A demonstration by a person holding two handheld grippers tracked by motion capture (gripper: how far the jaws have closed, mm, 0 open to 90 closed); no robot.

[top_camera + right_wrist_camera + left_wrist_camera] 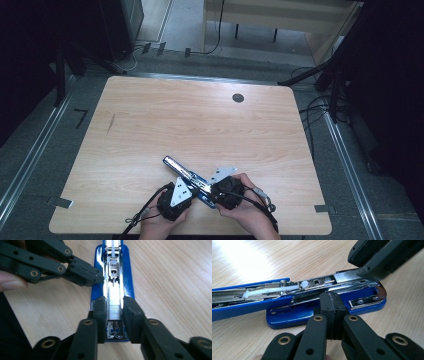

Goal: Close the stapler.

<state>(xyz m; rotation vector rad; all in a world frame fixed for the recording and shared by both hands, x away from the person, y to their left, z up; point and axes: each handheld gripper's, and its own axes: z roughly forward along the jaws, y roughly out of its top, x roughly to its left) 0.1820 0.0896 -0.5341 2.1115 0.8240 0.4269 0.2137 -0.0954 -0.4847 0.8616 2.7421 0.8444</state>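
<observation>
Left tongs [331, 315]: closed, tips against blue stapler [287, 317] base | Right tongs [112, 315]: part-open, straddling chrome staple strip [114, 306] | Bench [200, 120]: pale woodgrain.

Both grippers are black: the left gripper [186, 188] and right gripper [212, 188] each carry a grey three-cornered plate on top, black cables trailing behind, and brass-ringed rivets (gold-toned) along linked jaw arms.
</observation>
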